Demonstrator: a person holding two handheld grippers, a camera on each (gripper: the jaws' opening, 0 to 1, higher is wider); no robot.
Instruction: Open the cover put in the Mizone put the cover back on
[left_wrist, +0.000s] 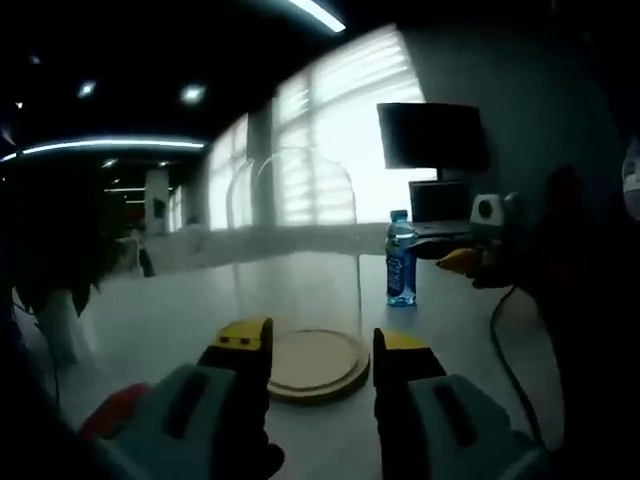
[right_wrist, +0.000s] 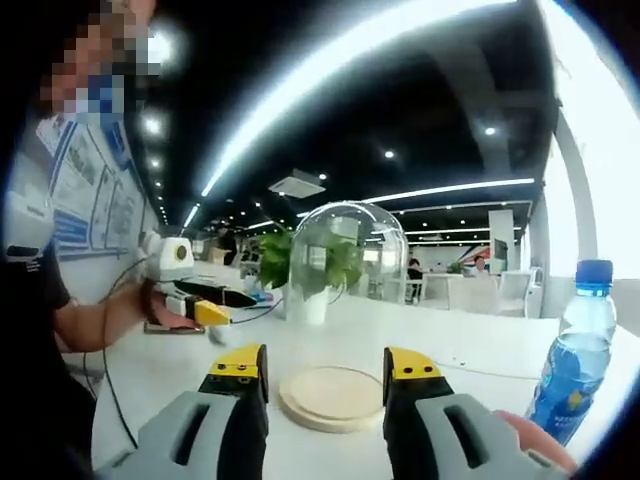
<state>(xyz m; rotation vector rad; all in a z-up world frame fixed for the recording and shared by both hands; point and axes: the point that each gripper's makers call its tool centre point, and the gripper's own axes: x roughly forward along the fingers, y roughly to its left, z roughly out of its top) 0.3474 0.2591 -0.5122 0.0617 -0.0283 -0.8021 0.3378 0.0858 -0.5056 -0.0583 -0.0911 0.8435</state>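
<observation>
A clear glass dome cover (left_wrist: 300, 230) stands on a round wooden base (left_wrist: 318, 362) on the white table. My left gripper (left_wrist: 322, 340) is open just short of the base, with nothing between its jaws. The Mizone bottle (left_wrist: 401, 262), blue-capped with a blue label, stands upright beyond the base to the right. In the right gripper view the dome (right_wrist: 346, 232) rises over the base (right_wrist: 335, 397), and my right gripper (right_wrist: 325, 362) is open in front of it. The bottle (right_wrist: 572, 358) stands to its right.
A hand holds the right gripper (left_wrist: 468, 260) next to the bottle, with a cable (left_wrist: 508, 350) trailing over the table. A monitor (left_wrist: 431, 136) and laptop (left_wrist: 440, 203) stand behind. A potted plant (right_wrist: 305, 268) sits behind the dome. The left gripper (right_wrist: 195, 305) is at the left.
</observation>
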